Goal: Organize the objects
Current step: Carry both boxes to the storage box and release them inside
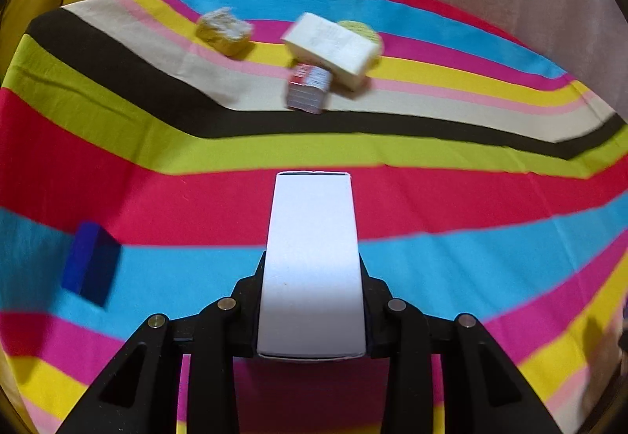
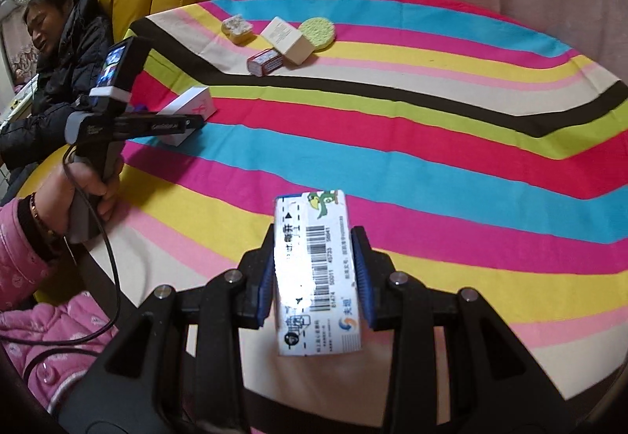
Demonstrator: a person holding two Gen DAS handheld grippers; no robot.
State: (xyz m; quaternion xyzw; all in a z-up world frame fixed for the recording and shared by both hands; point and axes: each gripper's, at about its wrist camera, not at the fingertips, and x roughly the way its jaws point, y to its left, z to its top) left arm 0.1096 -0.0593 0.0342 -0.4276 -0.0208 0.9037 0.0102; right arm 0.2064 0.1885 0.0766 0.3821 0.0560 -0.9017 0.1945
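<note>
Clamped in the left gripper [image 1: 312, 277], a plain white box [image 1: 312, 257] is pointing its long axis straight away from the camera, its near end hanging past the jaws over the striped cloth [image 1: 431, 198] covering the counter. Likewise, the right gripper [image 2: 314, 277] is pinching a printed carton [image 2: 316, 277] with barcodes between blue pads [image 2: 363, 277], long axis running far-to-near, slightly tilted. Both boxes are hiding the gap between the jaws.

At the far side, a cream box [image 1: 333, 47] is lying partly over a round green sponge [image 1: 363, 29], leaving only the sponge's edge showing. Just near it, a small red-and-white pack [image 1: 308, 88] is sitting blurred, its print unreadable. Further left, a yellow scrub sponge [image 1: 225, 31] is resting apart. On the near left, a blue block [image 1: 92, 263] is lying alone, also smeared.

In the right wrist view, the person's left hand [image 2: 84, 190] is gripping the other tool's handle.
</note>
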